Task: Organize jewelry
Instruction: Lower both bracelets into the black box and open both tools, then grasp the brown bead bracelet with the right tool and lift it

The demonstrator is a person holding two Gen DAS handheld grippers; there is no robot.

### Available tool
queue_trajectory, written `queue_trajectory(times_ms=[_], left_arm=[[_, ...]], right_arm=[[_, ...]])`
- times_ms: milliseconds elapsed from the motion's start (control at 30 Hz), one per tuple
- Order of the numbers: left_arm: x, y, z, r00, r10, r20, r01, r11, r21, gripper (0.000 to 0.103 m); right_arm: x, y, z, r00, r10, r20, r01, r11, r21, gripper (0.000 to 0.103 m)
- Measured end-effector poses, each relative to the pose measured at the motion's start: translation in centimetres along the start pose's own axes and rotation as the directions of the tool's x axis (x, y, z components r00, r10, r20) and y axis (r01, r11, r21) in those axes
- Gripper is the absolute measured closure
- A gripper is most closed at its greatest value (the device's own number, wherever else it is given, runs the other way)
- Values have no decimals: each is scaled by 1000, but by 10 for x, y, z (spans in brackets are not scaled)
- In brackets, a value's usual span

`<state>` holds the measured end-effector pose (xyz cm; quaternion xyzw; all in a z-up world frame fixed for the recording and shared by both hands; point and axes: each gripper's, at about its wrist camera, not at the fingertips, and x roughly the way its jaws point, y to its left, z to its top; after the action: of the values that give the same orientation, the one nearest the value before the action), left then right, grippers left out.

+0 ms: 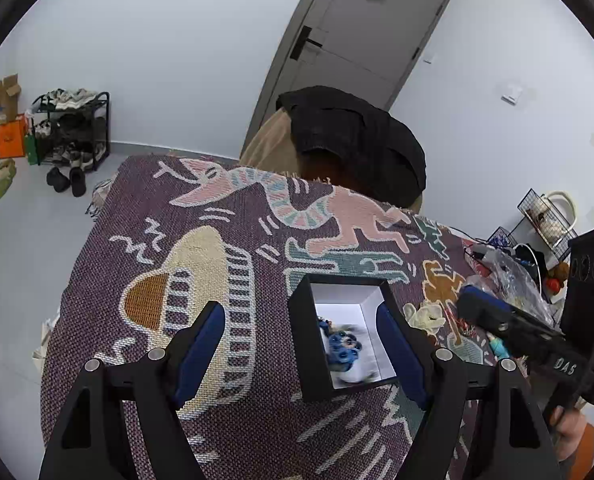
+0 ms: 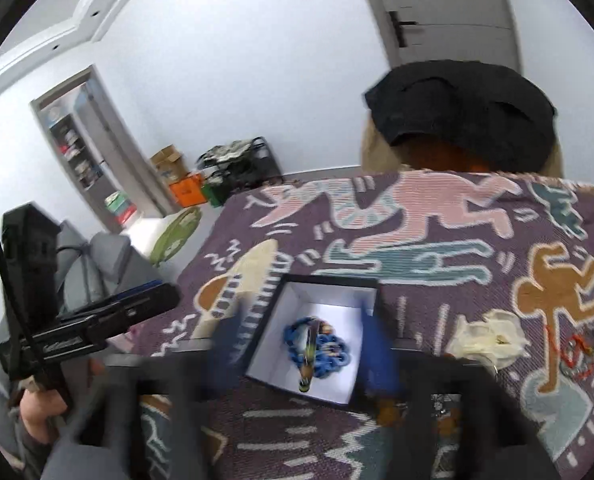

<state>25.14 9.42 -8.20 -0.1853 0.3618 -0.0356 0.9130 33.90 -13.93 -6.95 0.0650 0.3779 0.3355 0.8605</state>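
Jewelry point(image 2: 317, 346), a blue chain tangle, lies in the black box point(image 1: 297, 308) just ahead of both claws. Left claw point(image 1: 303, 344) and right claw point(image 2: 303, 344) gape wide, holding nothing.

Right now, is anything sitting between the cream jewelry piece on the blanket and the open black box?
Nothing visible. Only bare blanket lies between the cream piece and the black box. The box is open-topped, with blue beads already inside.

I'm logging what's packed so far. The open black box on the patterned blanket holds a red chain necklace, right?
Not quite: the chain necklace in the black box on the patterned blanket is blue, not red. The right wrist view shows it most clearly, lying on the box's white floor.
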Motion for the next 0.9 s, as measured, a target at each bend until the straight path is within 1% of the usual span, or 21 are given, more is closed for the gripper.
queue_trajectory(times_ms=[67,233,267,333,533,733,767,800,833,867,900], left_arm=[[2,-3,-2,1000,-10,-1,10,1000,12,24],[13,-15,-4,999,-42,-17,42,999,19,24],[15,-17,-4,999,-47,-19,47,999,22,24],[19,-22,-5,998,-56,-24,57,998,30,24],[23,-28,-11,997,-63,-37,65,997,41,24],[25,-21,-16,997,-56,-44,57,998,15,24],[25,-21,-17,997,-56,-45,57,998,14,24],[25,-21,-17,997,-58,-45,59,998,14,24],[25,-23,-18,997,-61,-46,61,998,17,24],[26,-24,-18,997,-63,-47,64,998,20,24],[26,-26,-19,997,-66,-48,67,997,25,24]], right_arm=[[-7,-11,-2,999,-43,28,42,999,25,25],[-21,-55,-14,991,-130,6,128,984,127,27],[-22,-61,-17,989,-146,-2,145,980,136,29],[-22,-71,-22,987,-160,-22,161,976,149,39],[-3,-98,-42,973,-199,-116,218,958,184,51],[23,-116,-66,954,-203,-220,252,942,222,52],[26,-116,-69,952,-203,-230,254,942,220,55],[31,-116,-72,947,-202,-249,257,943,212,63],[32,-115,-73,946,-211,-247,264,943,202,72],[31,-114,-73,940,-234,-246,282,942,182,77],[31,-114,-73,944,-220,-247,271,944,191,78]])
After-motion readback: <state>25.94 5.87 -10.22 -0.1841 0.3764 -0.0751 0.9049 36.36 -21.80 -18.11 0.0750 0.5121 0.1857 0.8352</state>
